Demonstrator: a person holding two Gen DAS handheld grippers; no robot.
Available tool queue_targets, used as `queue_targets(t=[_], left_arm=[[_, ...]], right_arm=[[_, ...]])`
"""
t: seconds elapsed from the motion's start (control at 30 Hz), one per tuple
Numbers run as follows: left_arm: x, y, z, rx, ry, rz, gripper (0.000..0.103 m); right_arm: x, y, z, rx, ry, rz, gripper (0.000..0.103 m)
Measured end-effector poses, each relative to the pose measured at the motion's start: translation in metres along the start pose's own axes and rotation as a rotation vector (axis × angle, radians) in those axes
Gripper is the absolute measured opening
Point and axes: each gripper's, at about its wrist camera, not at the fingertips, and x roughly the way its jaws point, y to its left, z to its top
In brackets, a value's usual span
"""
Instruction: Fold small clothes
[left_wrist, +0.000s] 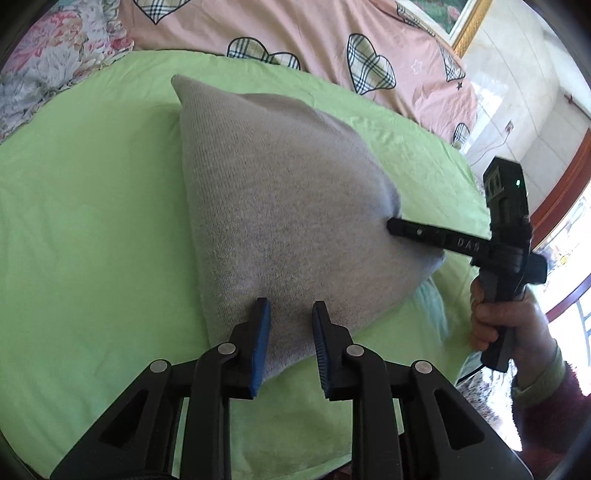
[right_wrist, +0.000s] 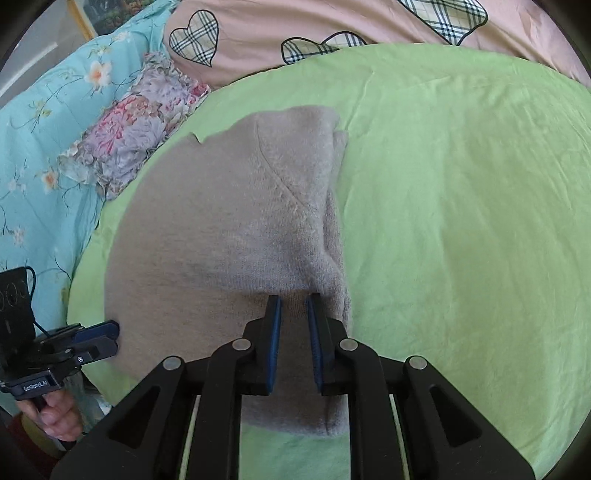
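Observation:
A grey knitted garment (left_wrist: 280, 206) lies folded on a green cloth (left_wrist: 92, 221); it also shows in the right wrist view (right_wrist: 229, 229) with a sleeve fold along its right side. My left gripper (left_wrist: 290, 306) is open, its blue pads over the garment's near edge, with cloth between them. My right gripper (right_wrist: 294, 301) is open over the garment's near right edge. In the left wrist view the right gripper (left_wrist: 391, 225) reaches in from the right, its fingers on the garment's edge. The left gripper (right_wrist: 110, 332) shows at the lower left of the right wrist view.
A pink quilt with plaid hearts (left_wrist: 332, 44) lies behind the green cloth (right_wrist: 461, 203). A floral cushion (right_wrist: 129, 147) and a turquoise flowered sheet (right_wrist: 44, 129) lie to the left. A wall and picture frame (left_wrist: 469, 26) stand at the far right.

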Motion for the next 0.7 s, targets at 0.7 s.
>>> queue_targets(t=[0.7], left_arm=[[-0.012, -0.002, -0.011, -0.069, -0.016, 0.040, 0.024]], right_arm=[[-0.029, 0.021, -0.031, -0.032, -0.012, -0.061, 0.023]])
